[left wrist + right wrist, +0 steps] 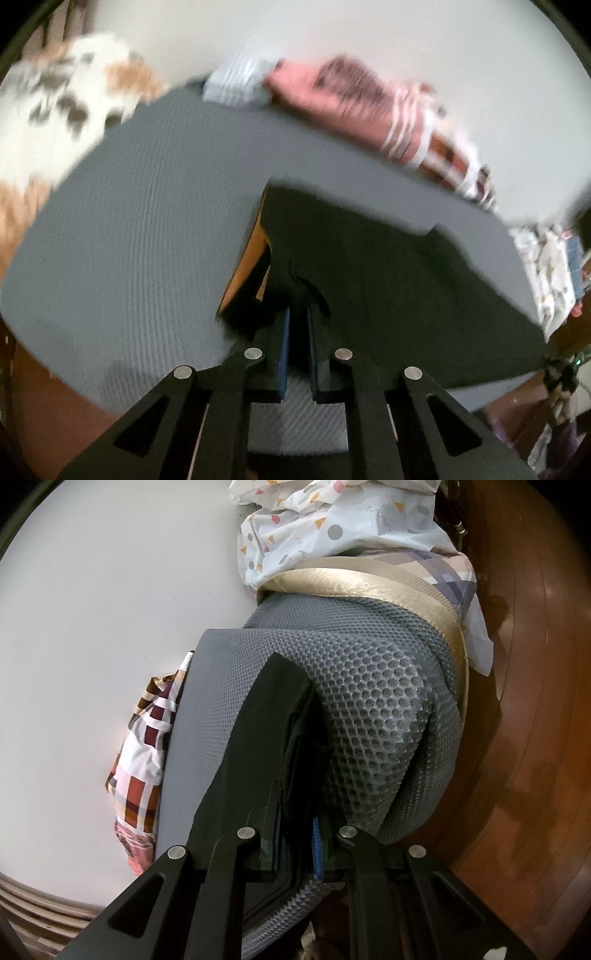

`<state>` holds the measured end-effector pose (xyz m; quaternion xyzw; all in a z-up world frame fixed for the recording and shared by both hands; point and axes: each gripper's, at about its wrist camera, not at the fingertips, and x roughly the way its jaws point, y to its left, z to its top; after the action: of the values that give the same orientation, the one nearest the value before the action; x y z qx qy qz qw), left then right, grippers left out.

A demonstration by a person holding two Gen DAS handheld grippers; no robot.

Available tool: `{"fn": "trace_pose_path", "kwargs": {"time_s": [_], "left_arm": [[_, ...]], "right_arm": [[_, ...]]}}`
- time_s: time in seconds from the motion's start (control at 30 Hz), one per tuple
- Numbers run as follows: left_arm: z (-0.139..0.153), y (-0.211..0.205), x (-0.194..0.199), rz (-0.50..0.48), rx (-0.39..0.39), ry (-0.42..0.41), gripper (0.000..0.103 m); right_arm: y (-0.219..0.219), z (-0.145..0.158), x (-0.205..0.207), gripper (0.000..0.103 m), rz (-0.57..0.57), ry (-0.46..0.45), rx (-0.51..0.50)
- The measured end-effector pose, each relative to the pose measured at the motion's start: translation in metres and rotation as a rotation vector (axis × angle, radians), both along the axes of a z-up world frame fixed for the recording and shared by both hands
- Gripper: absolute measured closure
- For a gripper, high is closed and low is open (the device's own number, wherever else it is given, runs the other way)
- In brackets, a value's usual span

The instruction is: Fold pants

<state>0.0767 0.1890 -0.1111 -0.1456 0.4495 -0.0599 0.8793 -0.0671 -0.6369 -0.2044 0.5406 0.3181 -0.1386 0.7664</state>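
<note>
No bins or baskets here, just a grey mat (140, 221) spread flat, and the dark pants (388, 280) are lying across it, with an orange lining showing at one folded corner. Beyond the far edge of the mat sit a pink patterned cloth (347, 99) and a pale blue folded piece (236, 85), both badly blurred, and a white, brown and grey patchy shape off to the left. The left gripper (298, 314) is low at the near edge of the pants, jaws pinched on the dark fabric. In the right wrist view a grey honeycomb-mesh cushion (373, 686) bulges just beside the pants (258, 738), dotted white fabric (332, 524) piled beyond it, a checked red-and-white cloth (147, 746) tucked along the mat's other side. The right gripper (295, 812) is clamped on a thick fold of the pants.
</note>
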Motion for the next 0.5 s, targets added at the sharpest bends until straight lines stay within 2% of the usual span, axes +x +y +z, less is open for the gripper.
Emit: {"fn": "trace_pose_path", "kwargs": {"time_s": [0.07, 0.1, 0.23, 0.3, 0.4, 0.5], "left_arm": [[0.012, 0.003, 0.007, -0.003, 0.015, -0.039, 0.094], [0.010, 0.005, 0.011, -0.005, 0.024, -0.033, 0.094], [-0.039, 0.021, 0.019, 0.012, 0.005, 0.087, 0.094], [-0.049, 0.022, 0.012, 0.029, -0.007, 0.092, 0.094], [-0.045, 0.020, 0.012, 0.040, -0.016, 0.068, 0.095], [-0.019, 0.013, 0.017, 0.020, -0.016, 0.005, 0.095]], "right_arm": [[0.004, -0.001, -0.001, 0.090, 0.005, -0.007, -0.005], [0.005, -0.002, -0.001, 0.090, 0.007, -0.012, -0.002], [0.007, -0.004, -0.002, 0.090, 0.010, -0.022, -0.008], [0.009, -0.004, -0.001, 0.090, 0.014, -0.018, -0.015], [0.011, -0.002, 0.000, 0.090, 0.020, -0.007, -0.020], [0.012, -0.001, 0.001, 0.090, 0.018, -0.001, -0.025]]}}
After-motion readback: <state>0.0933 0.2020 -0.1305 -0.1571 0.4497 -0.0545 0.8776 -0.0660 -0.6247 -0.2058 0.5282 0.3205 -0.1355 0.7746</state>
